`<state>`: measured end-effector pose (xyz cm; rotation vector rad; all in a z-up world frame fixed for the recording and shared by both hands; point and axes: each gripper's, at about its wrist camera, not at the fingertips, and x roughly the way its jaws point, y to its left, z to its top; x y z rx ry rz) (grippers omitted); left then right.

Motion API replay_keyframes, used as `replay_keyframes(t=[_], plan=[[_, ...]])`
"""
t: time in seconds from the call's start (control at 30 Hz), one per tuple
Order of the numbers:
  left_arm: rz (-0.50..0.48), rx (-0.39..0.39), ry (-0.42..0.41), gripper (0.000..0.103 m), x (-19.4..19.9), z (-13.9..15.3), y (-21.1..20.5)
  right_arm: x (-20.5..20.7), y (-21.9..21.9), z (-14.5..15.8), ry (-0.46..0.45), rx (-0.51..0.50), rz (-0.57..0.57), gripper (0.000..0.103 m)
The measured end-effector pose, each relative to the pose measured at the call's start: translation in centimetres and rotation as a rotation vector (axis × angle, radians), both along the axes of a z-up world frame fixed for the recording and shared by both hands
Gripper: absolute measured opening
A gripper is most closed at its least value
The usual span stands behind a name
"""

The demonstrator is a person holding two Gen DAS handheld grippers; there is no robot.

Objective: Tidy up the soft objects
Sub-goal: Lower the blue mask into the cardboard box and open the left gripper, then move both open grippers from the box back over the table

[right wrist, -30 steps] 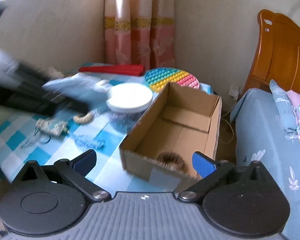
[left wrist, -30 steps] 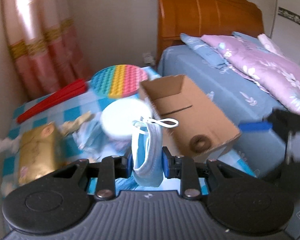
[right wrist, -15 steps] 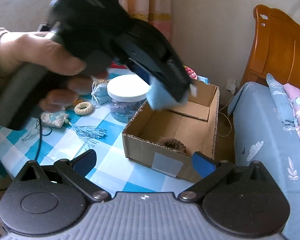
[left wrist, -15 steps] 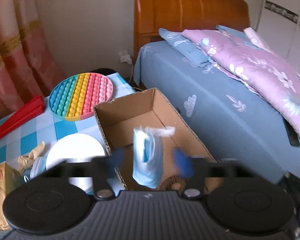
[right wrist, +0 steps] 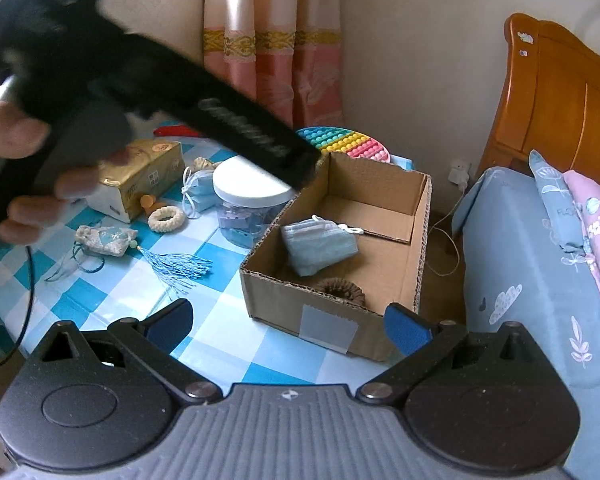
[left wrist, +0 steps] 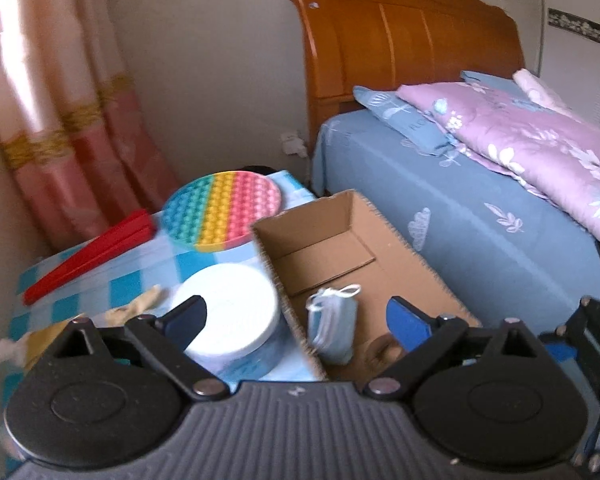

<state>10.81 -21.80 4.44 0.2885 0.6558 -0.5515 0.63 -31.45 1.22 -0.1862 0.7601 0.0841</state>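
A folded blue face mask [right wrist: 318,246] lies inside the open cardboard box [right wrist: 380,184], above a brown scrunchie [right wrist: 342,290]. In the left wrist view the mask [left wrist: 334,330] sits in the box [left wrist: 420,264] below and between my fingers, touching neither. My left gripper [left wrist: 296,318] hovers over the box's near-left rim, jaws opening wide and empty; its black body [right wrist: 300,164] reaches in from the upper left, held by a hand. My right gripper [right wrist: 290,322] stands open and empty in front of the box.
On the blue checked cloth left of the box are a white-lidded jar [right wrist: 254,200], a second mask [right wrist: 200,192], a cream scrunchie [right wrist: 166,219], a tasselled sachet [right wrist: 106,239] and a tissue pack [right wrist: 140,176]. A rainbow pop-it [right wrist: 340,144] lies behind. The bed [right wrist: 520,260] is on the right.
The left gripper carried the mask from over the table to above the box and opened; the mask dropped into the box. The right gripper stayed put.
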Motion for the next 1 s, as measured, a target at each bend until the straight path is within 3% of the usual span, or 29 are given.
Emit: replay_keyframes(t=[0.13,0.3,0.53,0.77,1.0], plan=[[0.07,-0.017,-0.037,0.101,-1.6,0.1,2.5,-0.2,0.8,0.4,-0.011,-0.008,0.009,0.103],[0.172,-0.049,-0.019,0.101,-2.8,0.0,6.3,-0.3,2.0,0.9,-0.021,-0.015,0.023,0.103],[0.343,-0.081,-0.069,0.103,-4.8,0.3,13.1,-0.3,5.2,1.5,-0.042,-0.096,0.068,0.103],[0.484,-0.103,-0.035,0.103,-5.4,-1.8,19.0,0.4,8.5,1.4,-0.041,-0.12,0.13,0.103],[0.555,-0.078,-0.004,0.103,-5.5,-4.2,22.1,2.0,11.6,-1.1,0.023,-0.126,0.223,0.103]])
